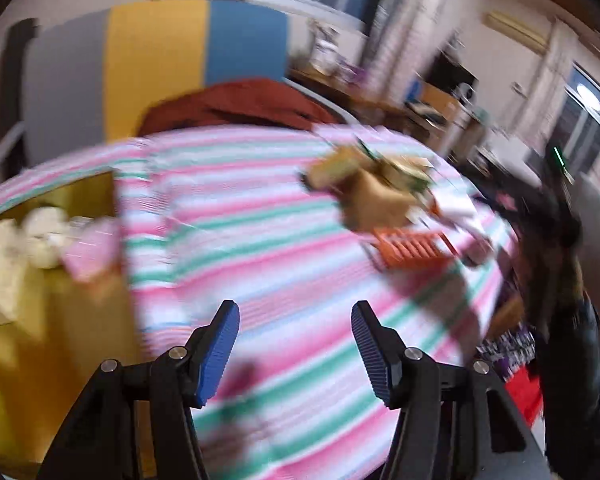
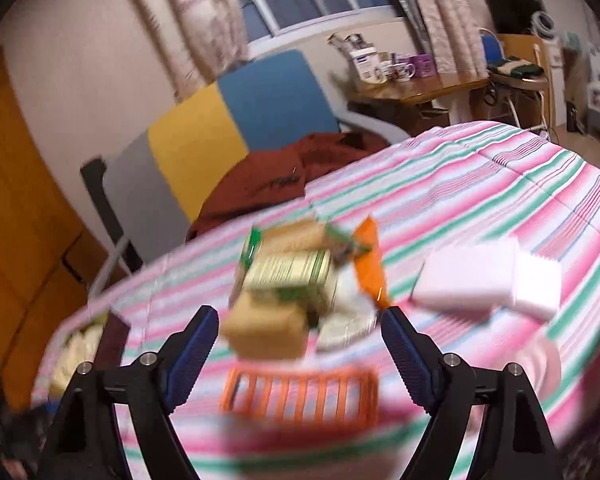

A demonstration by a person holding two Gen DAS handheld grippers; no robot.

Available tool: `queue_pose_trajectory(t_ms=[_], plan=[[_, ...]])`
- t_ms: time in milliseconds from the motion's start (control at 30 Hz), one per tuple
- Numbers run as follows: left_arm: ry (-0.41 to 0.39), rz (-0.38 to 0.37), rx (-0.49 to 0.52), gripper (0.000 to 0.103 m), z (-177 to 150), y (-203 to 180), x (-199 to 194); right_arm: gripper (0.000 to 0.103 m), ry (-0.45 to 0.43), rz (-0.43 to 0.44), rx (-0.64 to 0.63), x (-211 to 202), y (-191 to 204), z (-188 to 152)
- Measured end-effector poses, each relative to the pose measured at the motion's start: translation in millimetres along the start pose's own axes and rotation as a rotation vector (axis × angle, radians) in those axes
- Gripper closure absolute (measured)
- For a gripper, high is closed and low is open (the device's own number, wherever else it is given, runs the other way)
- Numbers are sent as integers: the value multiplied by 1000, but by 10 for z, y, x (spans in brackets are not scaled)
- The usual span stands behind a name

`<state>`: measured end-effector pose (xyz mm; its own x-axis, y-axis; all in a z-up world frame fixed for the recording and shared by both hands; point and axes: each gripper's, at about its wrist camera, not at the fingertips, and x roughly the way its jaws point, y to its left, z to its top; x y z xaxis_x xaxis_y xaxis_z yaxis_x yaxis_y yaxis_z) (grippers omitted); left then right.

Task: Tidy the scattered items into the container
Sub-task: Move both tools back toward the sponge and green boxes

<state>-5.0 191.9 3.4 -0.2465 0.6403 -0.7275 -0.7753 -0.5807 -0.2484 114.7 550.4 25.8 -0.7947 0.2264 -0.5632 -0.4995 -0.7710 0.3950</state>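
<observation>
Two hand-held tools hang over a bed (image 2: 480,184) spread with a pink, green and white striped cover, both views smeared by motion. The right tool (image 2: 296,344) stands released, its blue pads wide apart with nothing pressed between them. Directly ahead of it, at the centre of the right wrist view, lies the heap of scattered items: a tan box (image 2: 266,334), a green-printed box (image 2: 288,276) above it, an orange packet (image 2: 370,264) to the upper right, an orange slatted rack (image 2: 300,396) nearest the lens, and a white packet (image 2: 488,280) further right. The rack's long axis runs across the frame, crosswise to the tool's pointing line.

The left tool (image 1: 296,344) is likewise released and empty over bare cover. In its view the same heap sits at upper right, well apart, while the yellow container (image 1: 60,320), already holding pale items, fills the left edge.

The right tool looks the nearer to the heap, the left the nearer to the container.
</observation>
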Motion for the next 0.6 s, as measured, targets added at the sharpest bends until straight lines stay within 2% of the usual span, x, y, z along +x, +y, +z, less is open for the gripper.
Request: queue_pose_trajectory(t_ms=[100,267,433,600], plan=[[57,-45,33,43,-58,-205,251,19,-7,25,64,222,-121,270],[97,-61,37,44,-187,-323,431,18,25,-3,163,734,-366,570],[123,-44,37,44,-238,-271,513,18,71,68,206,1095,-413,584],[135,-51,7,44,-265,-218,568,16,98,121,111,1174,-133,427]])
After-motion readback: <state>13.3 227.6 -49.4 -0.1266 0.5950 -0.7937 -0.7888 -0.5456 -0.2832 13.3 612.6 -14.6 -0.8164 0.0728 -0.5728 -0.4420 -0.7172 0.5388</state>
